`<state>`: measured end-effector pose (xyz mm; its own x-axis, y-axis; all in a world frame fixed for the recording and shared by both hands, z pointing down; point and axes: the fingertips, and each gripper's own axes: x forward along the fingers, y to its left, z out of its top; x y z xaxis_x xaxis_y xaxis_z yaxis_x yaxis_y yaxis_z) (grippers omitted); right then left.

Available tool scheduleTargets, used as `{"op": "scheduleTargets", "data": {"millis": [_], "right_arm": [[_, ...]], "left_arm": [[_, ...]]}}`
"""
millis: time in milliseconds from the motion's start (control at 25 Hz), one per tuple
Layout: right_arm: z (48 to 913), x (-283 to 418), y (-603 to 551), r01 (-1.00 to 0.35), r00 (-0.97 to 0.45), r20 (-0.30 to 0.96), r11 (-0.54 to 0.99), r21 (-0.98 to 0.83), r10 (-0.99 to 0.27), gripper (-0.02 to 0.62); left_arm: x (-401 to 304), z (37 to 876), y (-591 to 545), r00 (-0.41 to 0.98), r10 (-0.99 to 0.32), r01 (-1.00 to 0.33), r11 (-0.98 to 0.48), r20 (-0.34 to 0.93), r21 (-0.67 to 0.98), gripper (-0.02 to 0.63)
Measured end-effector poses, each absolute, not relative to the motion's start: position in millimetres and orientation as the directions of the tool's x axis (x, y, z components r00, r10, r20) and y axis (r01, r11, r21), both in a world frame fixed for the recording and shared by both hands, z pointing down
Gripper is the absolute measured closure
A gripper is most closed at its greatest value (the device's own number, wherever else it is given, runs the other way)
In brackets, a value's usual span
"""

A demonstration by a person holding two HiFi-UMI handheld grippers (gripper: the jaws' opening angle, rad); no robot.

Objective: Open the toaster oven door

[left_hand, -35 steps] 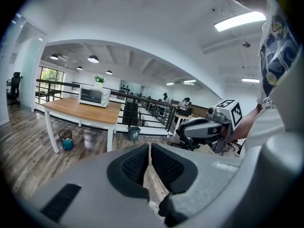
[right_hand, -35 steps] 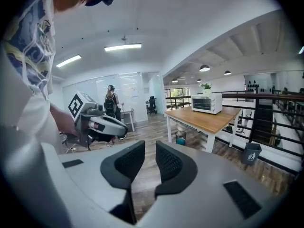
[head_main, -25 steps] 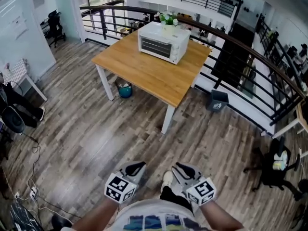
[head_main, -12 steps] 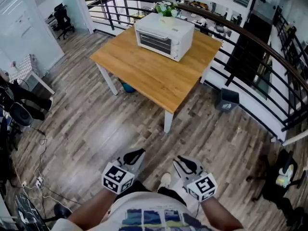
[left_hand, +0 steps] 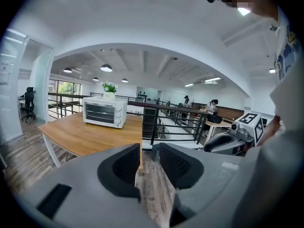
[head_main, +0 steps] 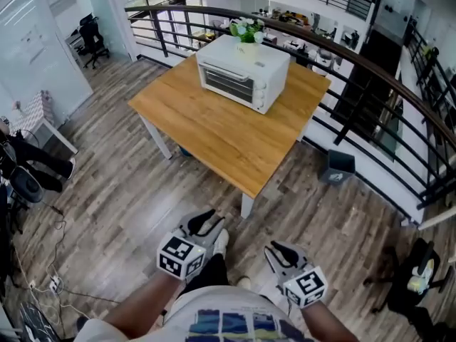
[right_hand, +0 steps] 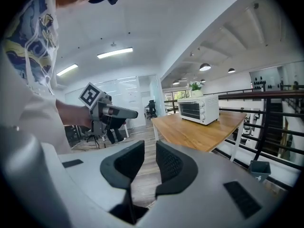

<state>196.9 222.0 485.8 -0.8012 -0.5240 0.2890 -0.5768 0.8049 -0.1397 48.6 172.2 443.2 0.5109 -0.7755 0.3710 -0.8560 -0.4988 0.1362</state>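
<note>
The white toaster oven [head_main: 242,73] stands at the far side of the wooden table [head_main: 214,130], its glass door shut. It also shows small and distant in the left gripper view as the oven [left_hand: 104,112] and in the right gripper view as the oven [right_hand: 198,109]. Both grippers hang low in front of the person, well short of the table. My left gripper [head_main: 206,221] has its jaws opening, with a gap and nothing between them [left_hand: 147,148]. My right gripper [head_main: 279,251] stands lower, its jaws slightly apart and empty [right_hand: 150,148].
A black railing [head_main: 370,84] curves behind and to the right of the table. A small dark bin [head_main: 340,167] sits on the floor by the table's right corner. A potted plant [head_main: 246,28] stands behind the oven. Chairs and cables [head_main: 28,184] crowd the left wall.
The table and oven have come nearer in the head view as the person walks towards them. The left gripper has moved forward, ahead of the right one.
</note>
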Motion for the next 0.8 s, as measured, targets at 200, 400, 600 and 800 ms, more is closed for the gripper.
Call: {"op": "scheduleTargets", "data": {"millis": [200,400,600,800], "right_arm": [[481.5,186.0,163.5,-0.636,-0.751,0.316,0.763,-0.113,-0.579,0.52],[478.5,162.6,94.6,-0.677,-0.713,0.328,0.73,-0.093,-0.62,0.522],[485.6,134.3,43.1,-0.726,-0.663,0.372,0.679,-0.11,-0.649,0.531],[490.6,117.2,-2.1,-0.757,-0.633,0.356,0.645,-0.102,-0.687,0.541]], "left_arm": [[24.0,444.3,89.4,0.557,-0.763,-0.828,-0.539,0.328,0.152,0.486],[-0.5,441.5,-3.7,0.589,-0.745,-0.805,-0.576,0.314,0.143,0.486],[-32.6,436.8,-82.1,0.602,-0.739,-0.793,-0.597,0.303,0.118,0.483],[-61.3,435.5,-158.6,0.6,-0.745,-0.794,-0.599,0.291,0.103,0.471]]}}
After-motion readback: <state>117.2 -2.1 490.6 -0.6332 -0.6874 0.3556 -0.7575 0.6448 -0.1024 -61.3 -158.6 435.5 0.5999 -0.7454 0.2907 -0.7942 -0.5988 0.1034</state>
